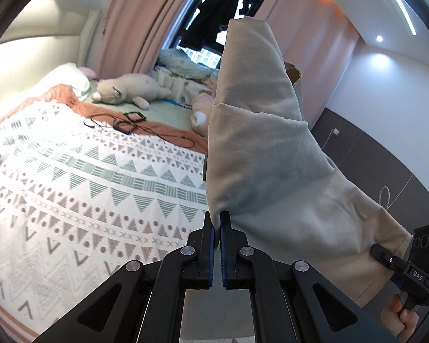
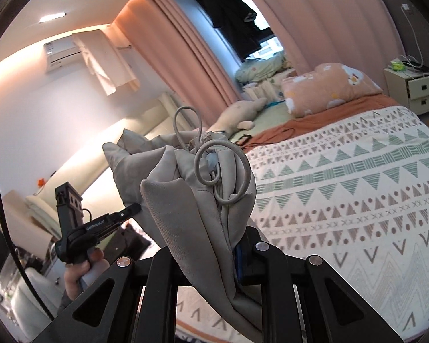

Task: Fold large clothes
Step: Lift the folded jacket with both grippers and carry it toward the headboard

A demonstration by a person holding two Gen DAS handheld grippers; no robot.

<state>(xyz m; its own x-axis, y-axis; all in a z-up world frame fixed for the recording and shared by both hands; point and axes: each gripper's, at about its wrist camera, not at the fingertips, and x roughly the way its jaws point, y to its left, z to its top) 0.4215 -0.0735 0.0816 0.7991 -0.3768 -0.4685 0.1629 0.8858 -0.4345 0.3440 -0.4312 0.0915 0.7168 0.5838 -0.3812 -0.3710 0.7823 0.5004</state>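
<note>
A large beige garment (image 1: 257,143) hangs in the air above the bed, stretched between both grippers. My left gripper (image 1: 216,218) is shut on a thin edge of the cloth. At the lower right of the left wrist view, my right gripper (image 1: 379,250) clamps the other end. In the right wrist view the garment (image 2: 186,200) is bunched over my right gripper (image 2: 237,257), hiding its fingertips, and only a blue pad (image 2: 238,260) shows against the fabric. A grey drawstring cord (image 2: 223,171) loops out of the bundle. The left gripper (image 2: 134,208) pinches the cloth's left edge.
Below lies the bed with a patterned white blanket (image 1: 85,185) (image 2: 357,200). A plush toy (image 1: 123,91), black cables and small frames (image 1: 128,121) and a pink pillow (image 2: 329,88) sit near its head. A nightstand (image 2: 411,88) stands at the right. A hand (image 2: 83,268) holds the left gripper.
</note>
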